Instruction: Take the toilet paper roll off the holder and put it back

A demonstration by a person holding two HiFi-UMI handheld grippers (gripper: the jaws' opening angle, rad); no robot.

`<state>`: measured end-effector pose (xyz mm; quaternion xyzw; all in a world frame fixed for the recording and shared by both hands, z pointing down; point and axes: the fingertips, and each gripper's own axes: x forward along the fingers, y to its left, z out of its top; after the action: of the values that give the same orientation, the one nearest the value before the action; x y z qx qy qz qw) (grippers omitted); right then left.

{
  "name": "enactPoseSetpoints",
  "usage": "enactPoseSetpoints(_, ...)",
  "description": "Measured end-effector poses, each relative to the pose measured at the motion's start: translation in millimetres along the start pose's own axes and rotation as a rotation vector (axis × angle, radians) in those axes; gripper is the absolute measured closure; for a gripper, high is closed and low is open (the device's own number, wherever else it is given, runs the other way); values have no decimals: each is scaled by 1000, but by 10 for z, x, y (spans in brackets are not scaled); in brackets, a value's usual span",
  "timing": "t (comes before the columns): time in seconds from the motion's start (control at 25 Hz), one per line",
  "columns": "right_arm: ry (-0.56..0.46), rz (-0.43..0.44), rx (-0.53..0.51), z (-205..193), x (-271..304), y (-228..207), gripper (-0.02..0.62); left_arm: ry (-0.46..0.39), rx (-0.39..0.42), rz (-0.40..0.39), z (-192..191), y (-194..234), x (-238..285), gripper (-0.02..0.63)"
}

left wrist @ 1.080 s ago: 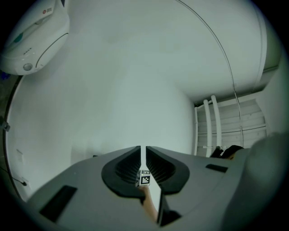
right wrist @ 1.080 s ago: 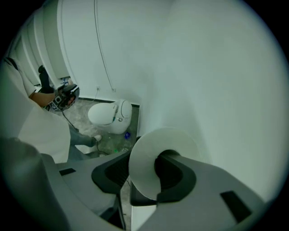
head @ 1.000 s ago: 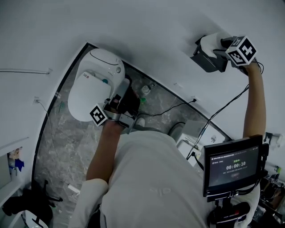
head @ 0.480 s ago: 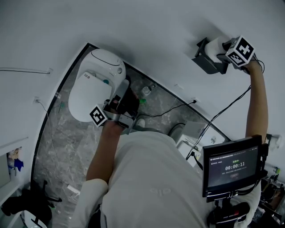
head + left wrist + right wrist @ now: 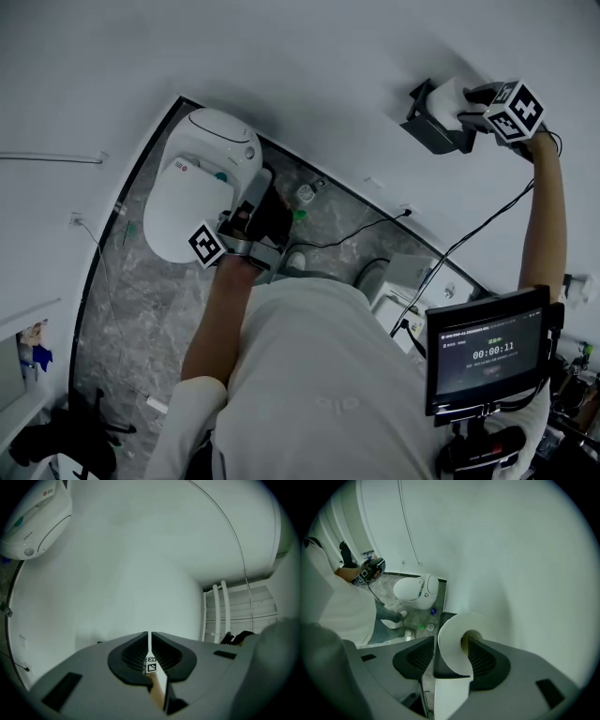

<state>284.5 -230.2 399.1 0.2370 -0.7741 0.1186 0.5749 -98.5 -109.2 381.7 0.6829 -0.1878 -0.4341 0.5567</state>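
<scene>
- The toilet paper roll [image 5: 457,641], soft white paper wound round a hollow core with a loose sheet hanging below it, sits on the dark, boxy holder [image 5: 431,131] fixed to the smooth white wall.
- My right tongs [image 5: 450,660] are opening around the roll: it stands between the ribbed black pads, and the left pad is clear of the paper's edge.
- My left tongs [image 5: 149,644] are clenched and empty, with only a thin slit between the pads, facing bare wall.
- A glossy white oval toilet [image 5: 202,178] stands on the grey veined stone floor [image 5: 141,309], and a thin black cable [image 5: 469,234] trails down from my right arm.
- Compared with a second ago, the roll and my right tongs are at nearly the same spot by the holder, the grip has loosened, and the timer on the screen [image 5: 487,352] has moved on by one second. My left arm has not shifted.
- My right arm is stretched high, bare forearm straight up to the holder. My left arm is bent and held low, its tongs above the floor just beside the toilet.
</scene>
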Motion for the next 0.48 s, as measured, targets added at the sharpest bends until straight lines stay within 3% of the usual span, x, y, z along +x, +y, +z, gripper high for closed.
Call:
enactPoseSetpoints(0.16,-145,-34,47,156,-325,-101,385,11,-12,2,6,30,37,580)
enactPoseSetpoints(0.48,-715,45,77,1248,-1108,242,385,-65,-14,11,-59,36,-207,580)
